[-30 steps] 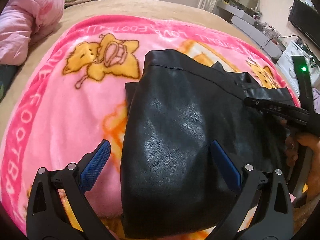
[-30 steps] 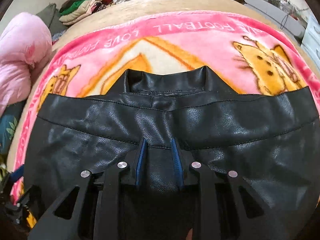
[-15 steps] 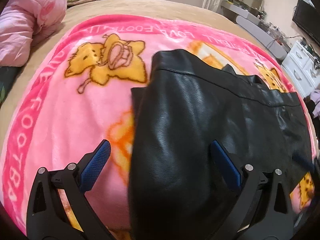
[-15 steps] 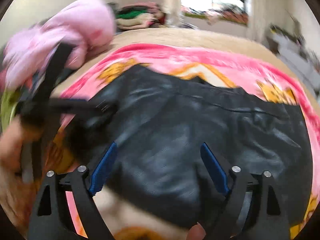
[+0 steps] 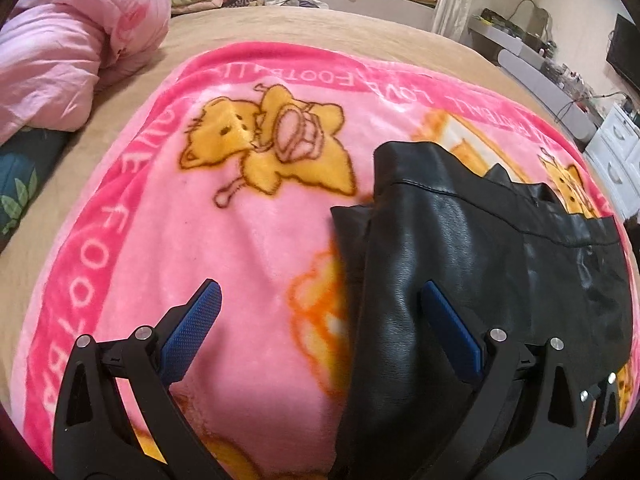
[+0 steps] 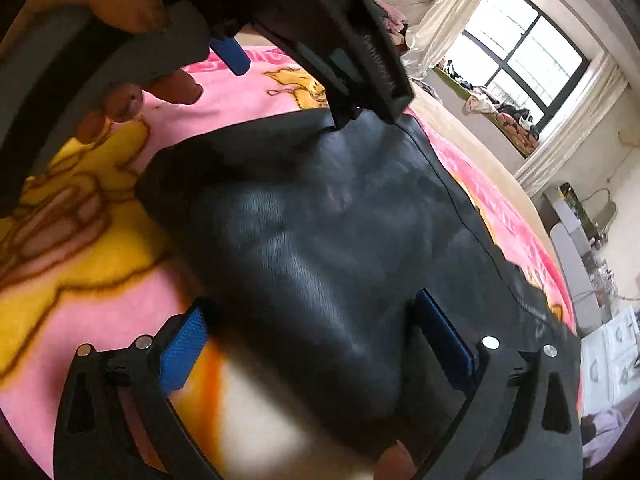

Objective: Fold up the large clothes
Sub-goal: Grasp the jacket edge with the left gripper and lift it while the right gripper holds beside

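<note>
Left wrist: glossy black leather garment [image 5: 472,264], folded.

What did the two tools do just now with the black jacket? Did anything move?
A second ago the right tool was pinching the black leather jacket; it has let go, its jaws are opening wide, and it has rolled and swung over beside the left tool. The left tool drifted sideways a little, jaws open as before. The jacket stays folded on the pink blanket.

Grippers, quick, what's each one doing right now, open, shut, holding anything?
Left gripper: open, holding nothing.
Right gripper: jaws opening wide, over the black garment, not gripping it.
</note>
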`<state>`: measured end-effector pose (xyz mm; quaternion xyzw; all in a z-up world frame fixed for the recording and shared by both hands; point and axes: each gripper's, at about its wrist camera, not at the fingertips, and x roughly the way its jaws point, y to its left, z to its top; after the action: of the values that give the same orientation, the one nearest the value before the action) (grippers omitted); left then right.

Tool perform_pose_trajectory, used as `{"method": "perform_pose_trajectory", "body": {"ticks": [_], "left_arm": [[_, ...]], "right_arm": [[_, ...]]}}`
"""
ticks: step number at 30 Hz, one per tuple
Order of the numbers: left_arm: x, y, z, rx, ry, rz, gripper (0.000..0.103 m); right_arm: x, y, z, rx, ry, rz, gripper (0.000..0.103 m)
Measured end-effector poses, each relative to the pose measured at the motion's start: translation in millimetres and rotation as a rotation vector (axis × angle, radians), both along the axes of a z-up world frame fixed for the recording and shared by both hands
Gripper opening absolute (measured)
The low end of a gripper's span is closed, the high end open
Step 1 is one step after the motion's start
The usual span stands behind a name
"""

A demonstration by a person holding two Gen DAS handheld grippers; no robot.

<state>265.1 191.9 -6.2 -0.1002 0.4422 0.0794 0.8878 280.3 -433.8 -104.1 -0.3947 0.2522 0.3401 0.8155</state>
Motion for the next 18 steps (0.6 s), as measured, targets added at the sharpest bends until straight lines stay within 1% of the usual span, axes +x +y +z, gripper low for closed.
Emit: {"method": "perform_pose_trajectory", "body": {"ticks": [3, 6, 7, 8, 9, 10, 11, 13, 14, 18], "left_arm": [[-0.9, 5.9, -0.3, -0.03, -0.003, 0.015, 0.093], [-0.9, 8.4, 0.8, -0.047, -0.008, 0.016, 0.094], [-0.8, 8.3, 0.8, -0.051, -0.008, 0.016, 0.093], [-0.8, 9.5, 0.6, -0.066, -0.009, 0.016, 0.093], [-0.7, 11.4, -0.4, -0.098, -0.009, 0.014, 0.093], [-1.1, 12.8, -2.3, -0.139, -0.008, 0.012, 0.093], [-0.7, 15.5, -6.2, -0.216, -0.004, 0.004, 0.093], [0.3, 21.0, -15.1, -0.364, 0.006, -0.008, 0.093], [-0.3, 22.5, -18.3, -0.404, 0.009, -0.005, 0.093], [-1.2, 22.4, -21.9, -0.474, 0.008, -0.019, 0.093]], "right_arm": [[7.8, 8.1, -2.3, 0.001, -0.015, 0.001, 0.098], [11.6, 6.2, 3.5, 0.024, -0.081, -0.005, 0.097], [10.2, 5.4, 4.7, 0.032, -0.101, -0.003, 0.095], [8.7, 5.6, 8.0, 0.043, -0.124, 0.0, 0.086], [6.8, 2.4, 11.5, 0.062, -0.135, 0.012, 0.079], [5.5, -1.8, 14.7, 0.08, -0.129, 0.025, 0.065], [3.5, -4.4, 17.9, 0.098, -0.123, 0.037, 0.052], [1.0, -9.5, 24.0, 0.132, -0.125, 0.058, 0.043], [-0.6, -11.7, 26.1, 0.137, -0.138, 0.062, 0.039], [1.1, -18.5, 29.6, 0.159, -0.142, 0.076, 0.034]]}}
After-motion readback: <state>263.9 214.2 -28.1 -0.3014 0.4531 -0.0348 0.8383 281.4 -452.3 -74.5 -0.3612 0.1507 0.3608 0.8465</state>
